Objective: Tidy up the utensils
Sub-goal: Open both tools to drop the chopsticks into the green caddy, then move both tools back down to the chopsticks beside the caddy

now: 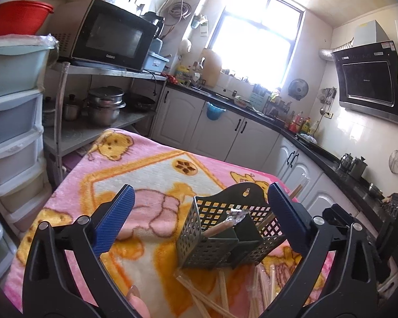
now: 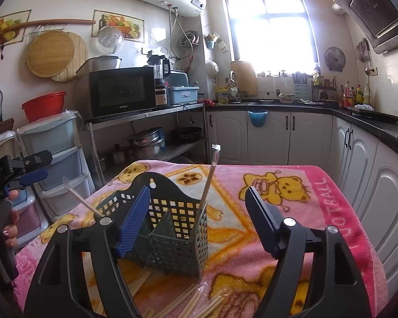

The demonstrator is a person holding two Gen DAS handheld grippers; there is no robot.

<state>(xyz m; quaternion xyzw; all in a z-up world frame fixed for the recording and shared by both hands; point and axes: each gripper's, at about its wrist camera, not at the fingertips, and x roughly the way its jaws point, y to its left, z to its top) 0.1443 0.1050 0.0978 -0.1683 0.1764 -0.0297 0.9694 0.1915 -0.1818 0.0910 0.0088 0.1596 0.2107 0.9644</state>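
Note:
A dark green perforated utensil holder [image 1: 226,234] [image 2: 169,228] stands on the pink bear blanket [image 1: 156,169] [image 2: 291,212]. It has divided compartments with wrapped chopstick pairs leaning in them [image 2: 208,182] [image 2: 82,200] [image 1: 225,225]. Several loose wrapped chopsticks [image 1: 220,291] [image 2: 183,299] lie on the blanket in front of the holder. My left gripper [image 1: 199,201] is open and empty, above and around the holder. My right gripper [image 2: 197,196] is open and empty, its left finger [image 2: 134,220] in front of the holder. The left gripper also shows at the left edge of the right wrist view [image 2: 26,172].
Stacked plastic drawers [image 2: 58,159] [image 1: 10,122] stand left of the table. A metal shelf [image 2: 146,114] holds a microwave [image 2: 122,92] and pots [image 2: 146,143]. White cabinets with a black counter [image 2: 358,122] run along the back and right.

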